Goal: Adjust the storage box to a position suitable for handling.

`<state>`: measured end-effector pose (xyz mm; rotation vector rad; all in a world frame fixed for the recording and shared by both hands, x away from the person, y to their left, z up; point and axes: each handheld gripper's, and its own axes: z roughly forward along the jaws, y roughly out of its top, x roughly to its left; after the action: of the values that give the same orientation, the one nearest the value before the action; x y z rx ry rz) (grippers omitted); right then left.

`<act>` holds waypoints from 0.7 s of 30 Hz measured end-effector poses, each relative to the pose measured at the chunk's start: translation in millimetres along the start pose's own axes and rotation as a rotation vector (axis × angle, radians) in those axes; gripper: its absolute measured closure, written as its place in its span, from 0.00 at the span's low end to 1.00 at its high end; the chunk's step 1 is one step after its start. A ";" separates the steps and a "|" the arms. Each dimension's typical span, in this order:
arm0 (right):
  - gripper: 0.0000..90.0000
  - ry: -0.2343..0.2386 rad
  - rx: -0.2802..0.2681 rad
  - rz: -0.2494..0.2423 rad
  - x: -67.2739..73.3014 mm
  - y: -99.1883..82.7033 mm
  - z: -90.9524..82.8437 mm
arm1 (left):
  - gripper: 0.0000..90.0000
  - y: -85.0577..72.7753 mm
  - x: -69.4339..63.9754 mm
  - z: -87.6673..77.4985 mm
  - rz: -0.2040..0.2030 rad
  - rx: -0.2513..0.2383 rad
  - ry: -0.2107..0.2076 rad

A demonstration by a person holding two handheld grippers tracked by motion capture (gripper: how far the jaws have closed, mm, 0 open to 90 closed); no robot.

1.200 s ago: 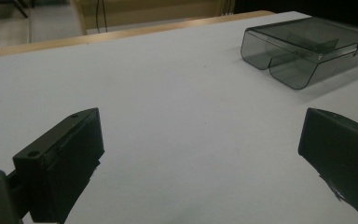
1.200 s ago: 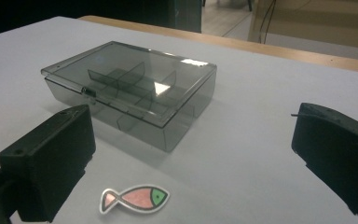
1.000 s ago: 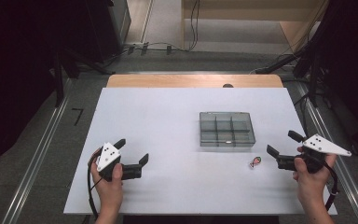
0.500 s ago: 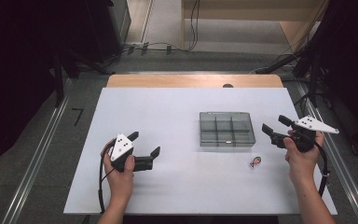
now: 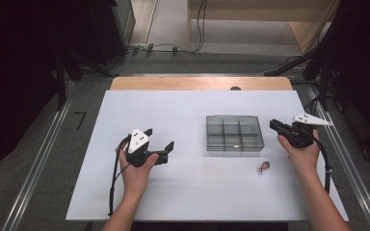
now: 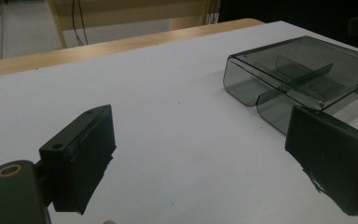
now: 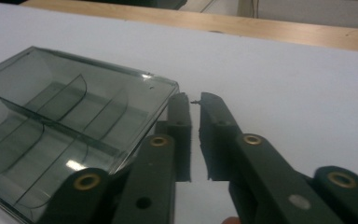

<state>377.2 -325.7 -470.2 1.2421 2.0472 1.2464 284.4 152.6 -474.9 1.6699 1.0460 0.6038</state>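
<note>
A small red item [image 5: 264, 167] is seen lying nearest the person on the white table [image 5: 188, 110]. The left gripper [image 5: 160, 138] is held wide open with nothing between its jaws. The right gripper [image 5: 273, 125], whose jaws have just been closing, is brought nearly shut on nothing, just beside the clear compartment box [image 5: 234, 133] lying farther on, between both grippers.

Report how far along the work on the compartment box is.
Done: nothing visible; the smoky clear plastic compartment box sits lid-shut, compartments empty, and the small red item lies on the white table. In hand: the left gripper is open short of the box; the right gripper, jaws just closed on nothing, is at its right edge. Left: probably opening and loading.
</note>
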 end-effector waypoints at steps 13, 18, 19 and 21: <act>0.98 0.047 0.119 0.031 2.5 -12.2 26.2 | 0.13 -3.3 -1.5 24.3 -0.037 0.035 -0.040; 0.98 0.061 0.137 0.023 6.4 -16.1 31.4 | 0.13 -4.8 -2.8 31.5 -0.050 0.050 -0.060; 0.98 0.061 0.137 0.023 6.4 -16.1 31.4 | 0.13 -4.9 -2.8 32.3 -0.050 0.053 -0.061; 0.98 0.060 0.141 0.012 7.7 -16.4 32.3 | 0.14 -5.2 -3.2 34.9 -0.059 0.057 -0.069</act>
<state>389.3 -307.1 -499.9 1.2957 2.2071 1.1755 308.9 133.0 -491.5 1.6916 1.0680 0.4786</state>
